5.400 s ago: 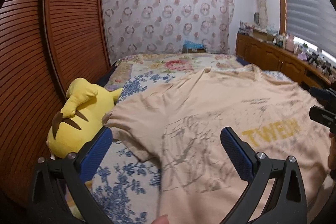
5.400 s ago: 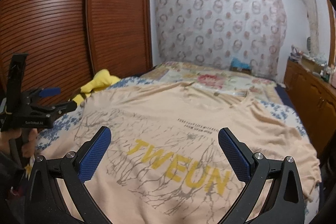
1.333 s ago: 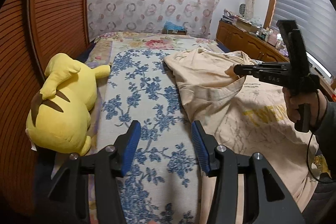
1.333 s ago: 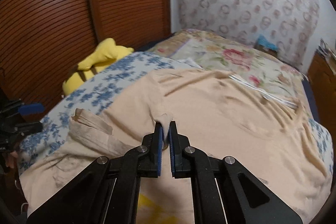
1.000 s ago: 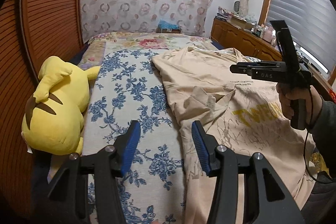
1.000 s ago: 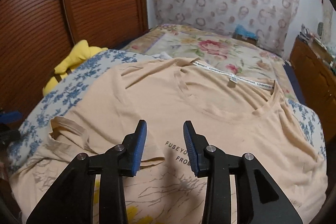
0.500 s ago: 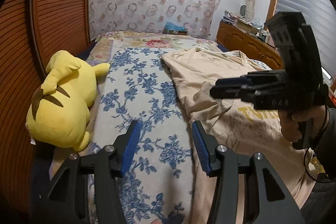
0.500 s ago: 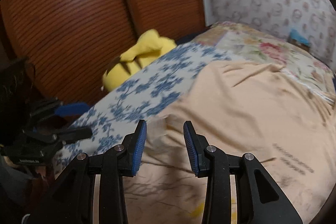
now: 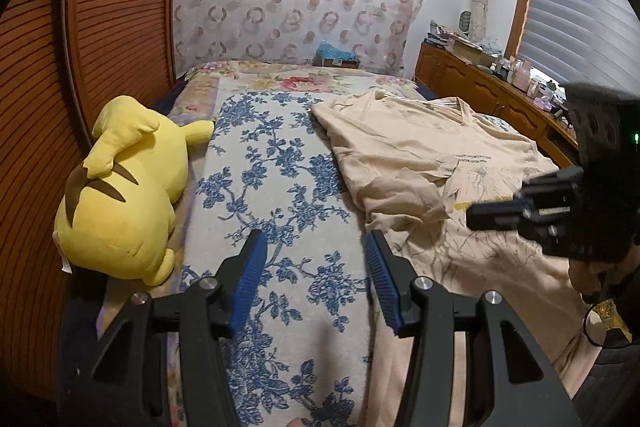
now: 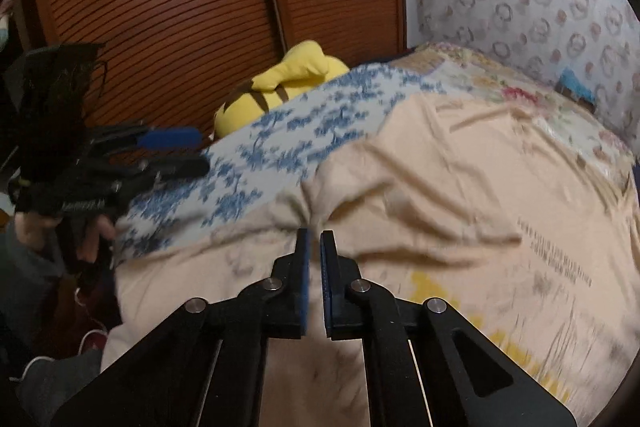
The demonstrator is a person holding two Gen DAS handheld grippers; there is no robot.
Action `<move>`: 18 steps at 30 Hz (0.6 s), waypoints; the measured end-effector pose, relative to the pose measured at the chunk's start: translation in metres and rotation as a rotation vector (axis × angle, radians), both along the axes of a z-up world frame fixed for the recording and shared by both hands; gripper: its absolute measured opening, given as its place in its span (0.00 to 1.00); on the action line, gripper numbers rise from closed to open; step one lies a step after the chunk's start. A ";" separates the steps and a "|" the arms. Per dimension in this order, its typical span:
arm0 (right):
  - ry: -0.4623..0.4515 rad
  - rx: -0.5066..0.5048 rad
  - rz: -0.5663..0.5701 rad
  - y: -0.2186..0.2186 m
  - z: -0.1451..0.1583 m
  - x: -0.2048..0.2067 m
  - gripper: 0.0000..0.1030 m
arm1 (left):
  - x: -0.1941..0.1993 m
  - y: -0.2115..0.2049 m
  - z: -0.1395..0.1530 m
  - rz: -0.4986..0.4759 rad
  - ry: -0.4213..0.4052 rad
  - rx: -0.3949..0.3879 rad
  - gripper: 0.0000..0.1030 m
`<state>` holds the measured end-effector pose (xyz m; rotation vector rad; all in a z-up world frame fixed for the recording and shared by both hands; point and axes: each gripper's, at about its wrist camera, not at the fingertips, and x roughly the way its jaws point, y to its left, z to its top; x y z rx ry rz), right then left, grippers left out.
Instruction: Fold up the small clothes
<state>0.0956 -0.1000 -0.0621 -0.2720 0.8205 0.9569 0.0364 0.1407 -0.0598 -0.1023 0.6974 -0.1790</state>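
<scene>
Right gripper (image 10: 315, 239) pinching beige T-shirt (image 10: 460, 179) (rumpled)

I am looking into a home bedroom: a bed (image 9: 280, 163) under a blue-flowered cover is filling the room, a yellow plush toy (image 9: 120, 195) lying at its edge against slatted wooden wardrobe doors (image 9: 116, 19), a cluttered wooden dresser (image 9: 480, 87) standing beyond it.

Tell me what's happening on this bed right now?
A person with a gripper in each hand is folding a beige T-shirt spread on a blue floral bedspread. The right gripper has shut on a bunched fold of the shirt near its side edge. The left gripper hovers open over the bedspread, holding nothing. A sleeve is already folded inward. A yellow plush toy lies beside the wardrobe.
</scene>
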 end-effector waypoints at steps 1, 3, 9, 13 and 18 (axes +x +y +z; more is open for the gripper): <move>-0.001 -0.005 -0.002 -0.003 -0.001 0.000 0.02 | 0.001 -0.002 0.001 -0.003 -0.001 -0.001 0.49; -0.019 -0.006 -0.028 -0.005 0.001 0.003 0.10 | 0.002 -0.005 0.001 -0.008 -0.001 0.000 0.49; -0.010 0.044 -0.070 0.001 0.012 0.027 0.33 | 0.003 -0.012 0.002 -0.025 -0.002 -0.001 0.49; 0.053 0.016 -0.031 0.024 0.000 0.040 0.33 | 0.002 -0.014 0.002 -0.027 0.001 -0.002 0.49; 0.072 -0.001 0.017 0.030 -0.011 0.036 0.02 | 0.001 -0.013 0.000 -0.026 0.004 -0.002 0.49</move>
